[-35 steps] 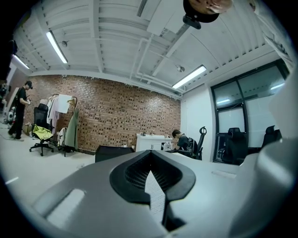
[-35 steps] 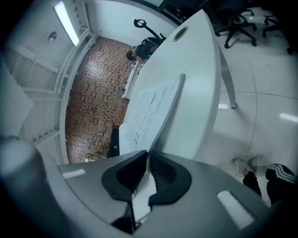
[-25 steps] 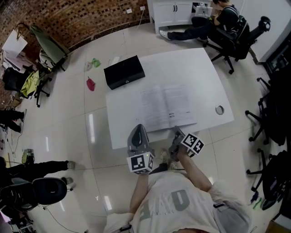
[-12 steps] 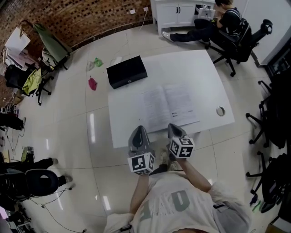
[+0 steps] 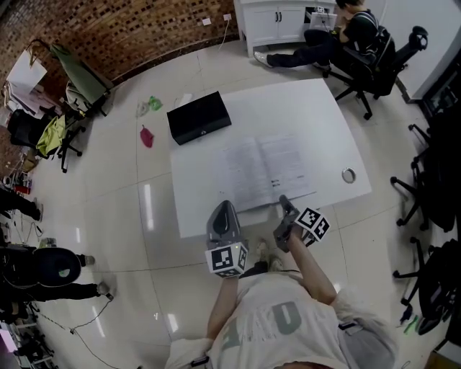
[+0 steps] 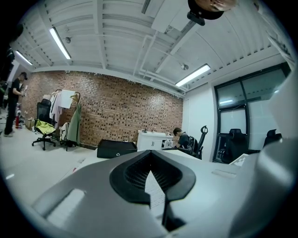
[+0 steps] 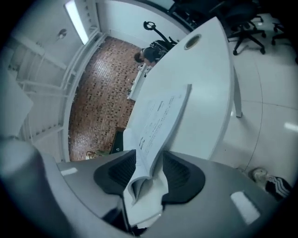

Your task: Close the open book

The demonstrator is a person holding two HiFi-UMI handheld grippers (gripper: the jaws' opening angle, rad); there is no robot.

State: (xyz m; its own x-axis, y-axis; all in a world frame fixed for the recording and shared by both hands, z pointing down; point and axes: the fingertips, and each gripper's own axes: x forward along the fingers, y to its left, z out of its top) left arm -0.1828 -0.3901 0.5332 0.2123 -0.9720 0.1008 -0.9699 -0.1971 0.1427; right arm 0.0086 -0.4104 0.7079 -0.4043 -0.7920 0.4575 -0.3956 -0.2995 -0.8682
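The open book (image 5: 265,169) lies flat on the white table (image 5: 317,108), its pages facing up. My right gripper (image 5: 284,203) is at the book's near edge on the right-hand page. In the right gripper view the book (image 7: 160,111) runs between the two pads of that gripper (image 7: 150,160). Its jaws are opening and stand apart around the page edge, with a gap on one side. My left gripper (image 5: 224,207) hovers over the table's front edge, left of the book. The left gripper view shows its jaws (image 6: 150,153) shut, tips together, holding nothing.
A black case (image 5: 198,117) sits on the table's far left corner, and a round cable hole (image 5: 348,175) is at its right edge. A person (image 5: 353,29) sits at a white cabinet (image 5: 277,18) beyond the table. Office chairs (image 5: 432,194) stand to the right.
The right gripper swung left half a second ago and has come back right, to the book's near edge. The left gripper has stayed put.
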